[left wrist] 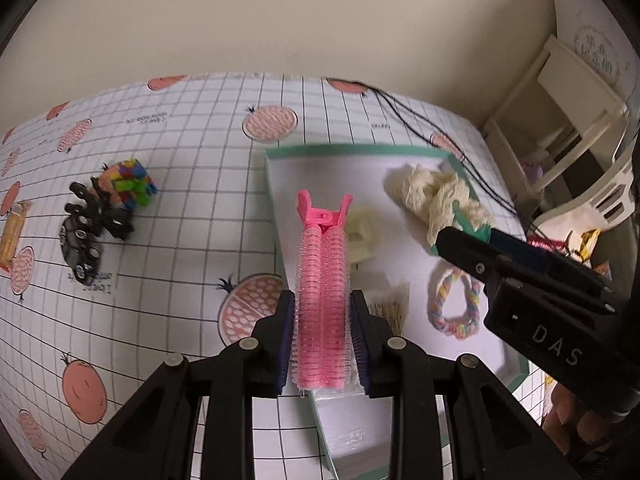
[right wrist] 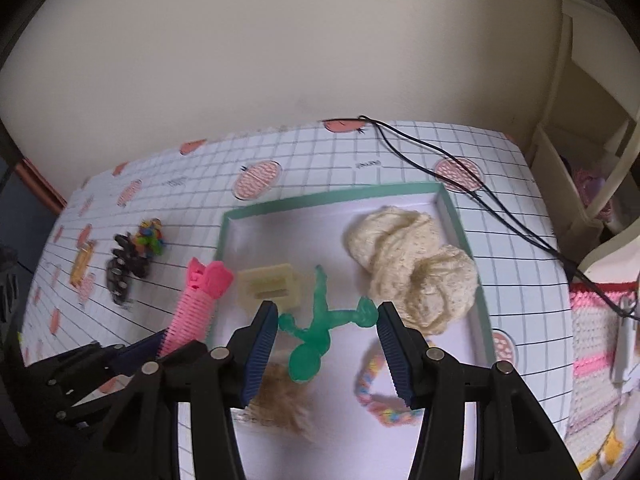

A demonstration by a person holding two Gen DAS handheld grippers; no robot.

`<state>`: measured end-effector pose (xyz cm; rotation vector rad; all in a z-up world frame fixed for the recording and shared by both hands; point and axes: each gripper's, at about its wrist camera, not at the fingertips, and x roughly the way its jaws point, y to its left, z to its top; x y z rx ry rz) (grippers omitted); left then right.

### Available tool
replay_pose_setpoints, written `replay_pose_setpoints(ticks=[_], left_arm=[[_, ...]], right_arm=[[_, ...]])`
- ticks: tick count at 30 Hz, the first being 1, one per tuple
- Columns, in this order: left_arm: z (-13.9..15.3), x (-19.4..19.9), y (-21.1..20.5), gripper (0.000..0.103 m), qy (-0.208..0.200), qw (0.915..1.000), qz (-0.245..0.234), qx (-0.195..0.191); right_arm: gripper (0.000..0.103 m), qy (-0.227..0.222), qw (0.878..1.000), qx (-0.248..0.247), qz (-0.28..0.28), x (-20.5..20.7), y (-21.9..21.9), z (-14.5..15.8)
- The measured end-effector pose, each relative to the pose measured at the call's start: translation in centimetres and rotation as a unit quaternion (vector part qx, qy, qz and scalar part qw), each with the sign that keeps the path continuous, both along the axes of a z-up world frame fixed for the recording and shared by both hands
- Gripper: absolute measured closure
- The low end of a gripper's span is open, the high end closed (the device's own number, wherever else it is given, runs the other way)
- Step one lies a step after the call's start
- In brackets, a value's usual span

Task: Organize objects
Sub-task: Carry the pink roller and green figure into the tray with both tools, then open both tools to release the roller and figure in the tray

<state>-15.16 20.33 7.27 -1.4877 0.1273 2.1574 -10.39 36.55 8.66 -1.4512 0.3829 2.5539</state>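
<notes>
Left gripper point(left wrist: 322, 344) fingers are clamped together on something; right gripper point(right wrist: 328, 350) fingers are spread wide.

A pink hair-roller clip point(left wrist: 322, 300) is held lengthwise between the left tongs point(left wrist: 322, 346), its hinged end pointing away, over the left edge of a green-rimmed white tray point(right wrist: 464, 236). A translucent green balloon-dog figure point(right wrist: 320, 328) is seen between the spread fingers of the right tongs point(right wrist: 326, 354), over the tray; contact cannot be told. In the tray are laid a cream yarn bundle point(right wrist: 412, 272) at the far right, a cream block-shaped clip point(right wrist: 270, 286), a pastel braided ring point(right wrist: 380, 388) and a tan fibrous tuft point(right wrist: 280, 400). On the bench to the left, a black claw clip point(left wrist: 90, 220), a multicoloured block toy point(left wrist: 132, 184) and a yellow item point(left wrist: 12, 232) are left outside the tray.
</notes>
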Motion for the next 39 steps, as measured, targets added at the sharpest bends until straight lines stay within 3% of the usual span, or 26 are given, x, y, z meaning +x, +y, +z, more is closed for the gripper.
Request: replay_pose_setpoints(ticks=[5, 20, 35, 39], left_arm=[[-1.2, 0.1, 0.2, 0.075, -0.022, 0.9997, 0.005, 0.003], [-2.9, 0.1, 1.8, 0.075, -0.026, 0.9995, -0.006, -0.015], [-3.1, -0.1, 1.5, 0.074, -0.041, 0.9991, -0.006, -0.010], [-2.8, -0.2, 1.4, 0.065, -0.046, 0.9989, -0.009, -0.005]], right_arm=[[0.049, -0.017, 1.000, -0.005, -0.006, -0.1, 0.5, -1.5], [0.047, -0.049, 0.999, -0.013, -0.011, -0.2, 0.6, -4.3], [0.041, -0.050, 0.999, -0.011, -0.015, -0.3, 0.5, -4.5], [0.041, -0.045, 0.999, -0.014, -0.019, -0.2, 0.6, -4.0]])
